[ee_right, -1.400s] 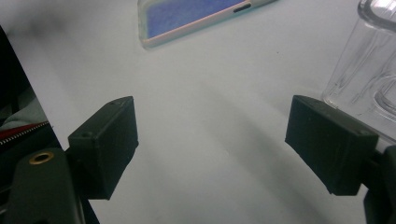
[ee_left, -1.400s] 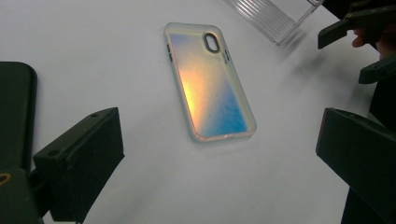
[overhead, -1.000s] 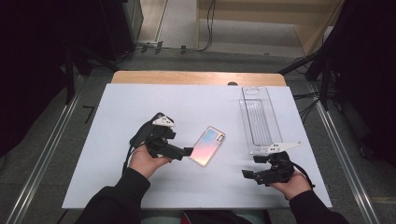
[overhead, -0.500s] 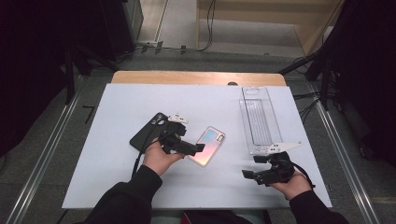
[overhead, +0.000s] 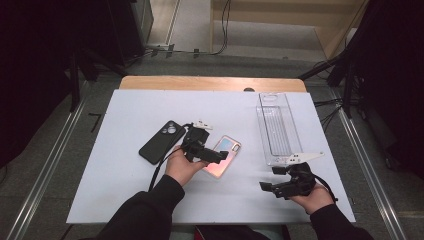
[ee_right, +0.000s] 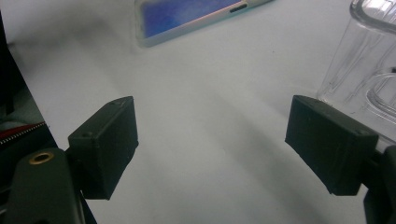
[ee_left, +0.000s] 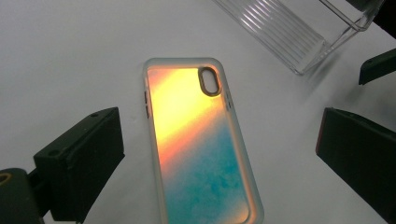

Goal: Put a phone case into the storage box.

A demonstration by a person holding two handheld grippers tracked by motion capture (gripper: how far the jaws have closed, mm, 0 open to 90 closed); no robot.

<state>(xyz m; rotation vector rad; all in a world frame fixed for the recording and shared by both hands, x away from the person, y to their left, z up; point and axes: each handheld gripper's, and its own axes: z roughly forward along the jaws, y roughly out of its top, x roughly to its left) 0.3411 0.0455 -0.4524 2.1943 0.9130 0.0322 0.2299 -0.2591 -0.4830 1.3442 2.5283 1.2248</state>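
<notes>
L gripper (overhead: 220, 156): jaws wide apart, nothing held, over iridescent orange-teal phone case (ee_left: 196, 140), centre frame.
R gripper (overhead: 267, 186): jaws wide, empty, lower right, near clear plastic tray (overhead: 276, 127).

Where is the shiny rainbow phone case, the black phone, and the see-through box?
Rainbow phone case (ee_left: 198, 144), left gripper view, middle of its back.
Black phone (overhead: 161, 142), high view, middle of its back.
See-through box (overhead: 276, 127), high view, ribbed floor.
</notes>
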